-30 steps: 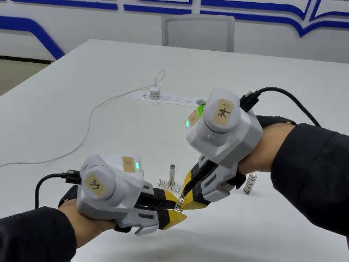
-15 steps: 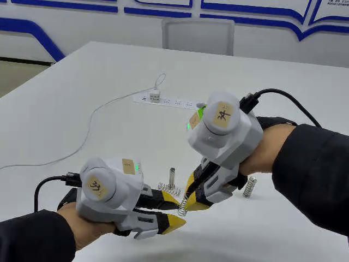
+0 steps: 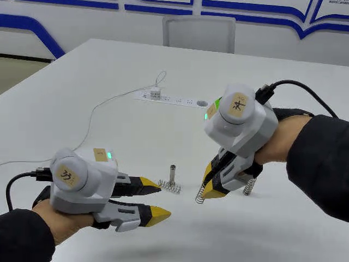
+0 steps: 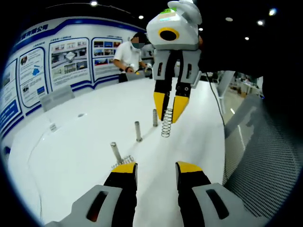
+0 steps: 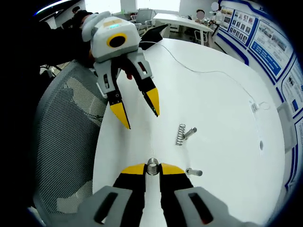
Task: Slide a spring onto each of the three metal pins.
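Since a second ago your two grippers have drawn apart. Their tips then met around one spring; now the left gripper (image 3: 154,199) sits low and nearest you, its jaws spread wide with nothing between them.

Just past its upper tip, a loose spring (image 3: 169,186) lies on its side on the white table (image 3: 109,125), at the foot of an upright metal pin (image 3: 172,173). In the left gripper view a second pin (image 4: 138,131) stands bare a little farther on.

To the right, the right gripper (image 3: 211,191) is clenched on the top end of the held spring (image 3: 200,195). The coil hangs slanted below the yellow tips, its lower end close to the table. Whether it touches cannot be told.

Behind that gripper a far spring (image 3: 250,185) stands upright. It may already sit on the third pin, but the pin itself is hidden.

Farthest off are a power strip (image 3: 172,100) and a grey chair (image 3: 198,33).

Expect each spring to be very light, thin and whippy. It will likely bend sideways under a push and could flick out of a hard pinch. Hold it gently across the coils near one end. Leave the other end's bore open, and keep the coil in line with the pin as you lower it.
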Available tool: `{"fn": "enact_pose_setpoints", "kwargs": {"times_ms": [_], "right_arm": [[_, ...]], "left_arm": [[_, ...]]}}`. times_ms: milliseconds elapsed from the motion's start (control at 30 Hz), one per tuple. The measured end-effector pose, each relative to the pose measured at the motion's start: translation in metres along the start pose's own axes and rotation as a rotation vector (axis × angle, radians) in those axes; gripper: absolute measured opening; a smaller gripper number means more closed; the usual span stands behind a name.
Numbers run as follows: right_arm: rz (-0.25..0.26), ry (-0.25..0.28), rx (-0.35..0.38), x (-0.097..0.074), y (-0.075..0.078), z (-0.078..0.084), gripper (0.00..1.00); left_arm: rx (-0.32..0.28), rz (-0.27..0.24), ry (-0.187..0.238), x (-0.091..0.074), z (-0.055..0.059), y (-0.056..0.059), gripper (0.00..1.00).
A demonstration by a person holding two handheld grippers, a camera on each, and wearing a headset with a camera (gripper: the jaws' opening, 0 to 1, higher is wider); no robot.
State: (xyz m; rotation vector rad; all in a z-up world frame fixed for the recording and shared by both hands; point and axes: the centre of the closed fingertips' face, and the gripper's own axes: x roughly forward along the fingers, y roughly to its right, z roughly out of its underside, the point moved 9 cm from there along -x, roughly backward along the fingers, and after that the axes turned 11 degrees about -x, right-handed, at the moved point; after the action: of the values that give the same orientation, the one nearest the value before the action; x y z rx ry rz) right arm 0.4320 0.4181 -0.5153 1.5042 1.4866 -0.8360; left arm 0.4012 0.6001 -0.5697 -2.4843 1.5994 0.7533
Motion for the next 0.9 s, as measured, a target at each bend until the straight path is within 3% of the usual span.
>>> {"fn": "enact_pose_setpoints", "kwargs": {"times_ms": [467, 733, 900], "right_arm": [[0.097, -0.064, 0.047, -0.024, 0.032, 0.021, 0.12], [0.128, -0.105, 0.043, -0.015, 0.048, 0.021, 0.12], [0.120, -0.117, 0.062, -0.007, 0.055, 0.024, 0.12]], "left_arm": [[-0.069, -0.079, 0.052, -0.018, 0.006, -0.003, 0.47], [-0.078, -0.084, 0.059, -0.017, 0.006, -0.001, 0.51], [-0.080, -0.084, 0.059, -0.017, 0.006, -0.001, 0.53]]}}
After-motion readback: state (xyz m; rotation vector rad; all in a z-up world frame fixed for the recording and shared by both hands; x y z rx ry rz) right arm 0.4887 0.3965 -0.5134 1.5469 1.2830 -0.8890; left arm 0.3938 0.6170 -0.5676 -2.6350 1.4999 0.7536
